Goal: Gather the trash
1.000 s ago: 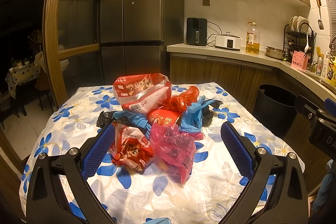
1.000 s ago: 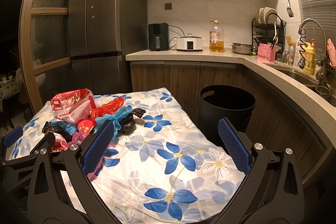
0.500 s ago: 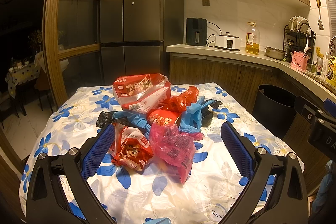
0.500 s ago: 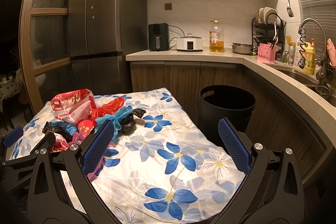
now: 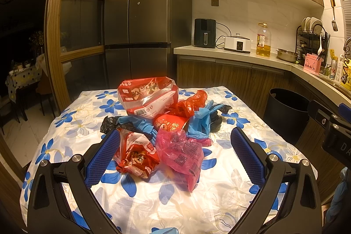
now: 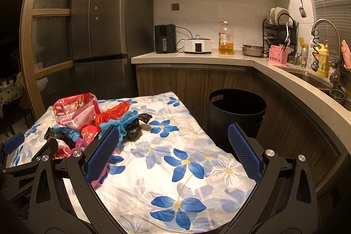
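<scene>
I have collected nothing yet: both my left gripper [image 5: 175, 151] and right gripper [image 6: 173, 151] gape empty, the wrapper pile [image 5: 162, 124] untouched left of the black bin [image 6: 237, 111].

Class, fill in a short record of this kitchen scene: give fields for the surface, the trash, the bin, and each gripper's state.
Surface: table with blue-flowered white cloth
Trash: heap of red, pink, blue and black plastic bags and wrappers, lying on the cloth
Bin: round black plastic trash bin, open, on the floor beside the table
Left gripper: open, holding nothing, facing the heap
Right gripper: open, holding nothing
</scene>
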`<state>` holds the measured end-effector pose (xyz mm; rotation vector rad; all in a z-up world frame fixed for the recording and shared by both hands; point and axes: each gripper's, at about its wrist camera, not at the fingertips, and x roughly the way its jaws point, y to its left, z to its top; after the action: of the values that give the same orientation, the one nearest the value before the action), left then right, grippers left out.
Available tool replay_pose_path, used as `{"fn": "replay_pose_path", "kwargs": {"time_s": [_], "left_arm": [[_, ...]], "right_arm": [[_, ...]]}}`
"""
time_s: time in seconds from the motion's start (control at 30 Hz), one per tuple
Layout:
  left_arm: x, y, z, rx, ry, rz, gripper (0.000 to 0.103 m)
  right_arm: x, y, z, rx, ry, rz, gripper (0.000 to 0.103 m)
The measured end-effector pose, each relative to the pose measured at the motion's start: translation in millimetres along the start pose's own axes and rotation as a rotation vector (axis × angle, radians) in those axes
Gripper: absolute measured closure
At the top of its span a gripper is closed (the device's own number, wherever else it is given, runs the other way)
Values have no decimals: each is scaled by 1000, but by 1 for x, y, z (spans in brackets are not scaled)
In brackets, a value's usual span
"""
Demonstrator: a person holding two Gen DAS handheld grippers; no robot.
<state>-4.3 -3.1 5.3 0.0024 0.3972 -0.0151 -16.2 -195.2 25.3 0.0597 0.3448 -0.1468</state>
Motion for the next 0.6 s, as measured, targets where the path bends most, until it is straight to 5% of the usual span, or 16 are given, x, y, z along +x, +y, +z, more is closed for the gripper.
{"fn": "replay_pose_path", "kwargs": {"time_s": [0.6], "left_arm": [[0, 0, 0, -1, 0, 0, 6]], "right_arm": [[-3, -3, 3, 1, -1, 1, 5]]}}
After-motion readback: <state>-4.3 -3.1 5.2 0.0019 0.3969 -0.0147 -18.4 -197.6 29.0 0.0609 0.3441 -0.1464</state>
